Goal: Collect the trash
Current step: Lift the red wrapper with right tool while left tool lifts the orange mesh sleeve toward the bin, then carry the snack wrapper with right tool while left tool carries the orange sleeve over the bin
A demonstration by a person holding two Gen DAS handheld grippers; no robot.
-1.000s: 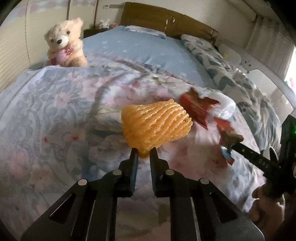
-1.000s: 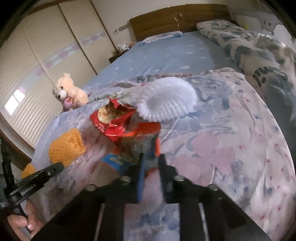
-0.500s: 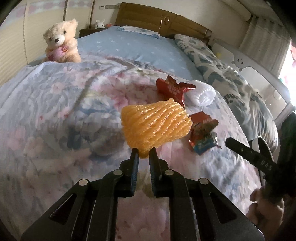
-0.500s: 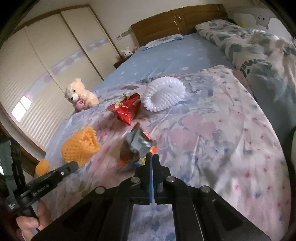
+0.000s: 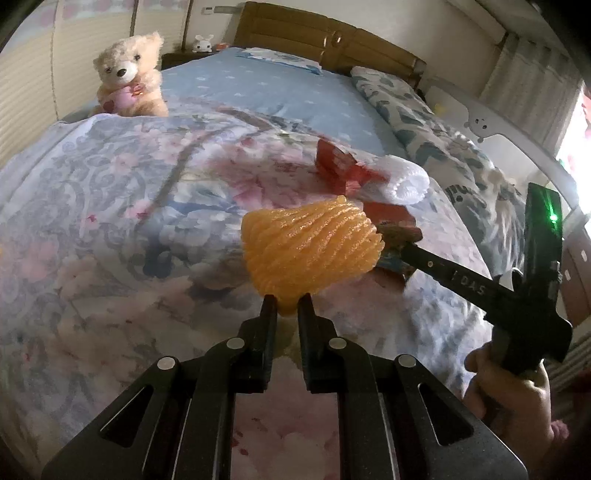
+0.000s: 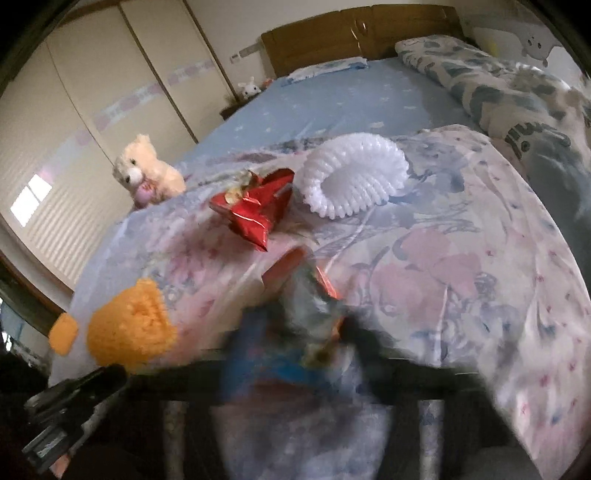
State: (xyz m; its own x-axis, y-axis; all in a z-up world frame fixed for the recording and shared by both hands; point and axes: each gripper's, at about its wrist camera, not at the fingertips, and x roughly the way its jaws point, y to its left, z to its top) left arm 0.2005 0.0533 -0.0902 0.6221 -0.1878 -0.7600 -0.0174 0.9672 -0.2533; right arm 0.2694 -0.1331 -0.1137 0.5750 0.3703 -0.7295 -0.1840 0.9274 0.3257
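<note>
My left gripper [image 5: 287, 304] is shut on an orange foam fruit net [image 5: 310, 251] and holds it above the flowery quilt; the net also shows in the right wrist view [image 6: 129, 328]. My right gripper [image 6: 295, 332] is blurred, with its jaws spread wide around a red and blue snack wrapper [image 6: 295, 306]. In the left wrist view its fingers [image 5: 436, 264] reach the wrapper [image 5: 397, 236] behind the net. A crumpled red wrapper [image 6: 258, 210] and a white foam net [image 6: 354, 181] lie further up the quilt.
A cream teddy bear [image 5: 129, 85] sits at the left edge of the bed. A rolled grey patterned duvet [image 6: 517, 96] lies along the right side. The wooden headboard [image 5: 325, 33] is at the far end. A white bed rail [image 5: 498, 133] stands on the right.
My right gripper was shut just short of the snack wrapper; it has opened wide and moved forward onto it. My left gripper still holds the orange net, shifted slightly.
</note>
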